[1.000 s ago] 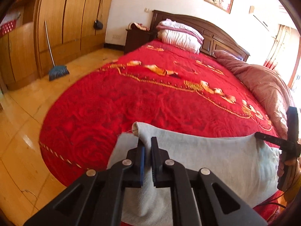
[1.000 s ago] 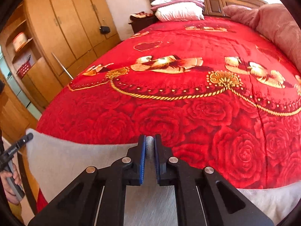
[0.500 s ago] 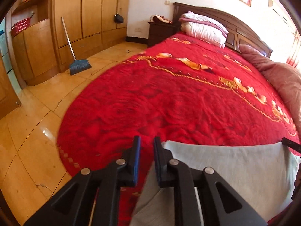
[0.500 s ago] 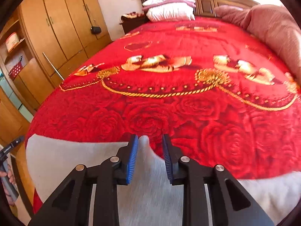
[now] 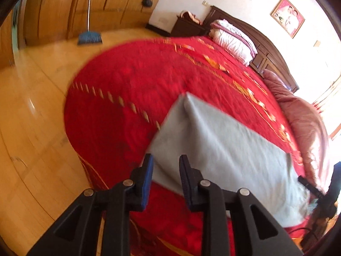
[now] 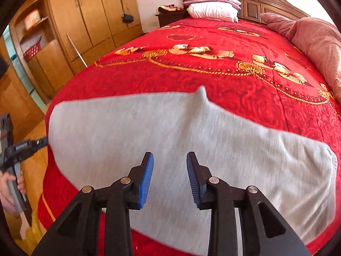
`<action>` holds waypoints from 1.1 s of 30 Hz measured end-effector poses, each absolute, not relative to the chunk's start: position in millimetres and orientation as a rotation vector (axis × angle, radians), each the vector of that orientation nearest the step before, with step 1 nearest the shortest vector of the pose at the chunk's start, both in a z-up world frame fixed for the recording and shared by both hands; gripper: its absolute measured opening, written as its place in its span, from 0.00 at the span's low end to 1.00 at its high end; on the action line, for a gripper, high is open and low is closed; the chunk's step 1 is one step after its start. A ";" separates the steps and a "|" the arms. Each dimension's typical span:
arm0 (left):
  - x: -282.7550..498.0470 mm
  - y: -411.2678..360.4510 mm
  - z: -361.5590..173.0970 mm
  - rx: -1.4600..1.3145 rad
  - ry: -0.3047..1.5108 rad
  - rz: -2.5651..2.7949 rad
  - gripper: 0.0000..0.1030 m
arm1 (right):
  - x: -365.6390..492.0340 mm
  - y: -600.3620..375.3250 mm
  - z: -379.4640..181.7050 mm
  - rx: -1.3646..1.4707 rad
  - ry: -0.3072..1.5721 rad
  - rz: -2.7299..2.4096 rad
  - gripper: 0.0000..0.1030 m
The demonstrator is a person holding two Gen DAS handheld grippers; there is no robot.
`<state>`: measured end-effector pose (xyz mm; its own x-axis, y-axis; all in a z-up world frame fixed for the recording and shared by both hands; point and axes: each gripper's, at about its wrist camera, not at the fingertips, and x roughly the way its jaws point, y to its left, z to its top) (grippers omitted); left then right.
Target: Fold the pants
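Red bedspread (image 6: pixel 213 81) underneath, grey pants (image 6: pixel 170 132) lying folded at near edge. Released a moment ago: left gripper (image 5: pixel 165 170) and right gripper (image 6: pixel 168 170) wide apart, empty, pulled back. Fold apparently laid; smoothing likely next.

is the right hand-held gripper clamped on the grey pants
No, the right hand-held gripper is open, its blue pads spread apart above the grey pants, which lie loose on the red bedspread.

Left gripper (image 5: pixel 165 177) fingers (image 5: pixel 147 175) spread above grey pants (image 5: pixel 223 157) on red bedspread (image 5: pixel 127 98)
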<state>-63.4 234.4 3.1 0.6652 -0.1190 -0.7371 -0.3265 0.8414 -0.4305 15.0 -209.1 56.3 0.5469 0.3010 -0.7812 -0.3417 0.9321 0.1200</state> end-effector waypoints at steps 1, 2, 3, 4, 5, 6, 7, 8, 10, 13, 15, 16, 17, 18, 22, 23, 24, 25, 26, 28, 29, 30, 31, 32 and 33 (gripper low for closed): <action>-64.8 234.7 -1.3 -0.598 0.855 0.120 0.25 | 11.0 -208.2 55.1 -0.055 0.918 0.383 0.32; -66.3 234.9 -5.0 -0.618 0.857 0.115 0.25 | 7.3 -207.8 54.0 -0.059 0.922 0.386 0.32; -67.0 235.3 -8.1 -0.637 0.854 0.109 0.25 | 5.0 -207.7 53.5 -0.061 0.924 0.389 0.32; -66.5 236.9 -11.5 -0.659 0.849 0.106 0.25 | 2.4 -207.7 53.0 -0.061 0.925 0.390 0.32; -66.1 238.1 -13.6 -0.677 0.847 0.103 0.25 | 0.9 -207.8 52.8 -0.059 0.925 0.389 0.32; -65.1 239.4 -15.5 -0.702 0.840 0.095 0.25 | 0.0 -208.3 52.8 -0.055 0.925 0.388 0.32; -65.4 240.5 -16.4 -0.722 0.829 0.084 0.25 | -0.7 -208.7 52.8 -0.050 0.925 0.388 0.32; -64.7 240.8 -17.1 -0.733 0.822 0.081 0.25 | -0.9 -209.3 52.9 -0.047 0.925 0.386 0.32; -60.8 240.2 -20.1 -0.737 0.827 0.092 0.26 | -1.4 -210.2 53.1 -0.040 0.926 0.382 0.32; -55.4 236.5 -23.5 -0.739 0.836 0.106 0.28 | -1.6 -211.5 52.6 -0.029 0.927 0.381 0.32; -55.2 235.8 -26.6 -0.746 0.837 0.121 0.32 | -2.2 -211.7 51.7 -0.022 0.929 0.381 0.32; -54.2 235.6 -28.9 -0.755 0.837 0.130 0.33 | -2.1 -211.5 51.3 -0.021 0.930 0.381 0.32; -53.7 236.0 -31.0 -0.769 0.836 0.135 0.33 | -2.3 -211.3 50.5 -0.021 0.933 0.381 0.32; -53.1 236.7 -32.7 -0.784 0.834 0.136 0.34 | -3.3 -211.0 50.5 -0.020 0.935 0.380 0.32; -50.4 240.3 -31.3 -0.809 0.814 0.146 0.21 | -4.0 -214.2 49.0 -0.003 0.938 0.378 0.32; -52.0 241.1 -27.9 -0.804 0.799 0.146 0.10 | -4.2 -215.6 48.6 0.002 0.938 0.376 0.32; -53.8 240.9 -23.7 -0.795 0.788 0.143 0.02 | -4.3 -216.6 48.1 0.006 0.939 0.373 0.32; -58.1 240.3 -15.6 -0.767 0.769 0.152 0.02 | -3.6 -217.9 47.7 0.012 0.939 0.369 0.32; -61.8 238.8 -8.8 -0.743 0.753 0.158 0.02 | -3.6 -219.6 47.1 0.020 0.940 0.366 0.32; -73.9 235.2 6.4 -0.684 0.719 0.176 0.02 | -3.5 -222.6 45.7 0.035 0.943 0.366 0.32; -78.7 234.1 10.1 -0.662 0.714 0.187 0.02 | -3.0 -223.7 44.4 0.044 0.947 0.367 0.32; -83.5 233.2 13.3 -0.640 0.712 0.201 0.02 | -2.6 -224.3 43.1 0.049 0.950 0.368 0.32; -88.1 233.0 13.7 -0.620 0.719 0.213 0.02 | -2.3 -224.3 42.0 0.051 0.955 0.367 0.32; -89.0 232.9 10.5 -0.611 0.734 0.217 0.02 | -2.4 -224.7 41.2 0.051 0.959 0.364 0.32; -88.0 233.8 3.5 -0.601 0.764 0.234 0.03 | -2.6 -225.6 41.3 0.050 0.958 0.363 0.32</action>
<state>-88.0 233.8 3.5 0.7066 -0.0137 -0.7075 -0.4082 0.8088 -0.4233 -2.6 -225.6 41.3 0.5192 0.3249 -0.7905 -0.2806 0.9385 0.2014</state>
